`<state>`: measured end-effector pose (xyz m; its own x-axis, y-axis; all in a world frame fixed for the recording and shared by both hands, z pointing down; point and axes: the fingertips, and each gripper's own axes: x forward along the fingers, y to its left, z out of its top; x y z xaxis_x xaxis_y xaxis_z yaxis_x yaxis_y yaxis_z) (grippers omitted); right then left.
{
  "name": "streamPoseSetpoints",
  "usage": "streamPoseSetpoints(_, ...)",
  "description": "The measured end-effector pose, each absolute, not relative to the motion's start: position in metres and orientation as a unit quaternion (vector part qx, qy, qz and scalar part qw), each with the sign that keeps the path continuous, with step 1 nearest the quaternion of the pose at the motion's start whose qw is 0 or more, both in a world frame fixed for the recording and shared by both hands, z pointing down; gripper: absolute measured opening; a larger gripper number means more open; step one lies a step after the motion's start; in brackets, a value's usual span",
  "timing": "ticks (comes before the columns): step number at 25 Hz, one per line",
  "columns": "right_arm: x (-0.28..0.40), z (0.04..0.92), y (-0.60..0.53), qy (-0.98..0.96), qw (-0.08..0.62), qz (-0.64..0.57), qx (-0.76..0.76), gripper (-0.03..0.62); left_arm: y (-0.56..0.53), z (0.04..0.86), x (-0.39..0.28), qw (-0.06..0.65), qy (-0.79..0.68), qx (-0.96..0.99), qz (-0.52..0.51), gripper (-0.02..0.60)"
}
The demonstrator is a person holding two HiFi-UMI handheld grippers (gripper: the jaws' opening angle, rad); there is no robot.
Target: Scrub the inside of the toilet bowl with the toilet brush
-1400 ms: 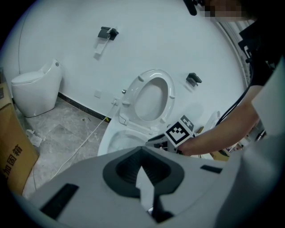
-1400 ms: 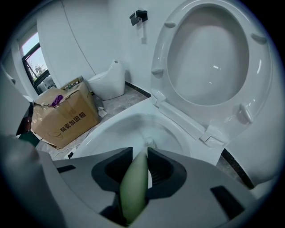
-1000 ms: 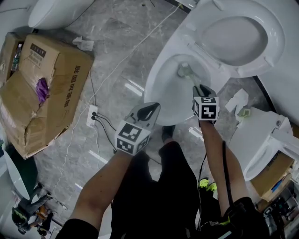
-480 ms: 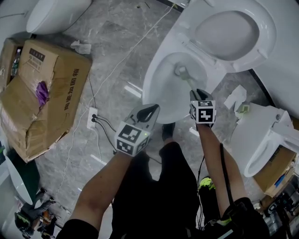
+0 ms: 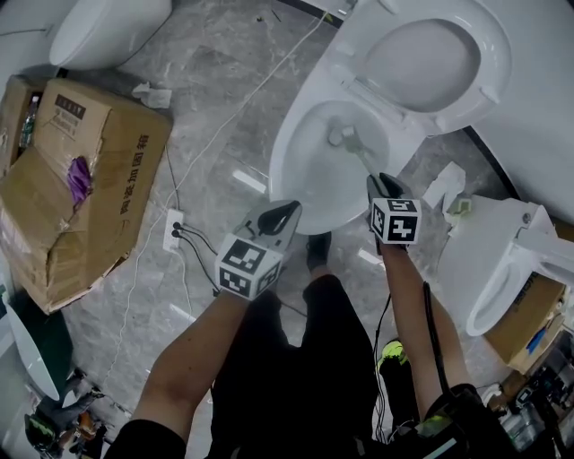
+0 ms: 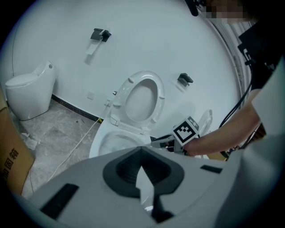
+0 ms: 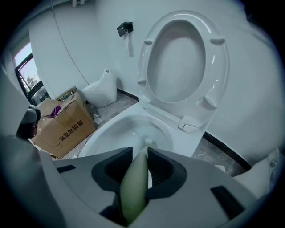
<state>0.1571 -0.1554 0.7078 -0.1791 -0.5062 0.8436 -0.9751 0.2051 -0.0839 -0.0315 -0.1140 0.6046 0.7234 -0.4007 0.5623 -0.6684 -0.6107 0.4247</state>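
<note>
The white toilet bowl (image 5: pixel 305 179) stands open with its seat (image 5: pixel 430 63) raised. My right gripper (image 5: pixel 381 184) hangs over the bowl's near right rim, shut on the pale green handle of the toilet brush (image 7: pixel 133 187). The brush head (image 5: pixel 343 136) is down inside the bowl near the back wall, and also shows as the brush head (image 7: pixel 150 142) past the jaws. My left gripper (image 5: pixel 280 213) hovers beside the bowl's front rim with its jaws together and nothing held. In the left gripper view, the left gripper (image 6: pixel 141 153) faces the bowl (image 6: pixel 107 140) and the right gripper's marker cube (image 6: pixel 185 130).
A large cardboard box (image 5: pixel 81 170) lies on the grey floor at left. A power strip (image 5: pixel 175 224) with cables sits between it and the bowl. A second toilet (image 5: pixel 108 27) stands at upper left, and another white ceramic unit (image 5: pixel 493 260) at right. My legs are right below.
The right gripper has drawn back slightly towards me with the brush, whose head has shifted a little inside the bowl. The left gripper has stayed by the front rim.
</note>
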Motion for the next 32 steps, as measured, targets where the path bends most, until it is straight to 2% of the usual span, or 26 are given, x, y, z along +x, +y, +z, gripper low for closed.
streamPoseSetpoints(16,0.200,0.685,-0.100,-0.682,0.353,0.322,0.554,0.110,-0.079,0.596,-0.010,0.312,-0.279,0.882,0.217,0.009)
streamPoseSetpoints(32,0.180,0.678,-0.060,-0.694,0.352,0.326,0.537,0.110,-0.067,0.590,-0.018,0.309,-0.271,0.885,0.222,0.009)
